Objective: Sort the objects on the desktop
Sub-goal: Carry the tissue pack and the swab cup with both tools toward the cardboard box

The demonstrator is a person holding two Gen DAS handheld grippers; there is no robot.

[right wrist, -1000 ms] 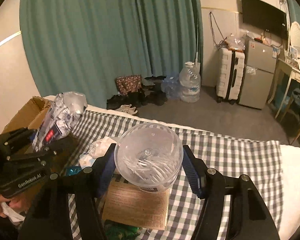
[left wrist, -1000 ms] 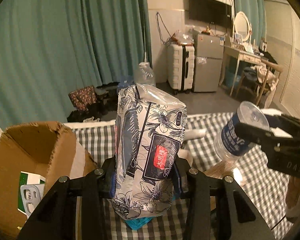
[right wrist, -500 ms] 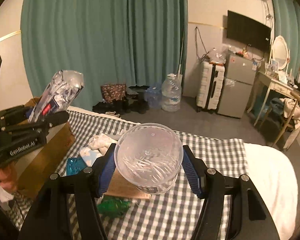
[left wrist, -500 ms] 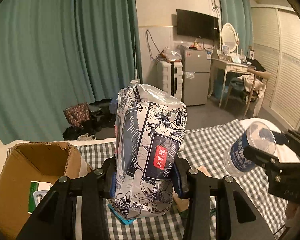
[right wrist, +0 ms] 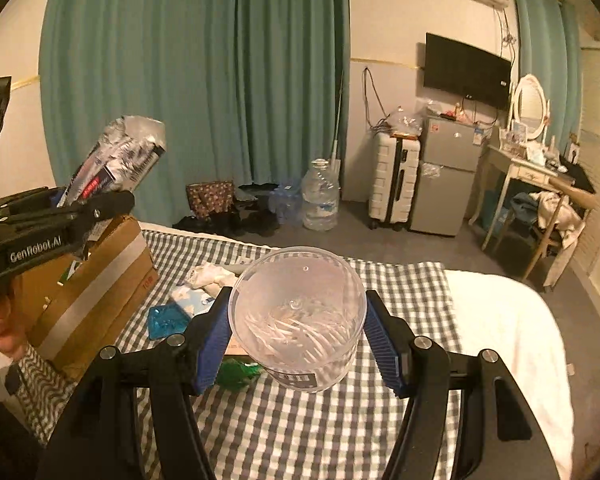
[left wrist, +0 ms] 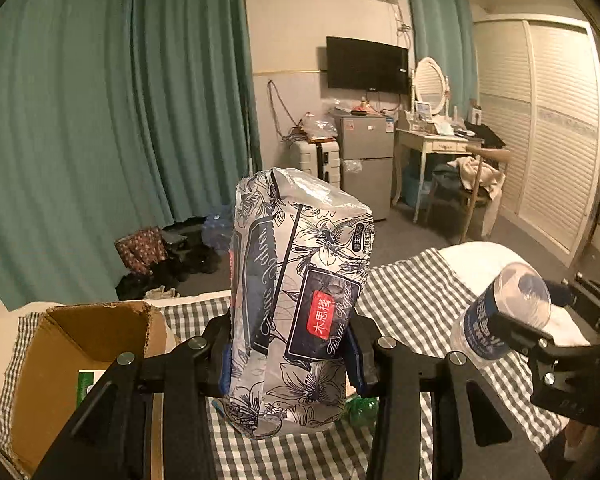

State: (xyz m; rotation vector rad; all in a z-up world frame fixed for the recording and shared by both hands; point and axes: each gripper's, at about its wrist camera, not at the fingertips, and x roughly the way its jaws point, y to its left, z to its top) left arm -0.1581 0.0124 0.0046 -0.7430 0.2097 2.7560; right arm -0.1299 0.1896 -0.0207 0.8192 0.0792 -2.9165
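My left gripper [left wrist: 288, 356] is shut on a floral-printed tissue pack [left wrist: 296, 304], held upright above the checked cloth [left wrist: 412, 292]. From the right wrist view the same tissue pack [right wrist: 120, 156] tilts up out of the left gripper [right wrist: 88, 204], above the cardboard box [right wrist: 92, 288]. My right gripper [right wrist: 298, 336] is shut on a clear round tub of cotton swabs [right wrist: 298, 312], its blue pads [right wrist: 212, 340] pressed on both sides. The left wrist view shows that tub [left wrist: 500, 320] at the right, blue label facing out.
An open cardboard box [left wrist: 60, 360] stands at the left edge of the cloth. On the checked cloth [right wrist: 300, 420] lie a blue packet [right wrist: 164, 320], a green wrapper [right wrist: 236, 372] and crumpled white tissue [right wrist: 212, 274]. White bedding [right wrist: 500, 340] lies to the right. A hand [right wrist: 0, 336] shows at far left.
Both grippers have risen with their loads and tipped upward, so more of the room shows. The cloth and box have sunk lower in both views. Neither grip has changed.
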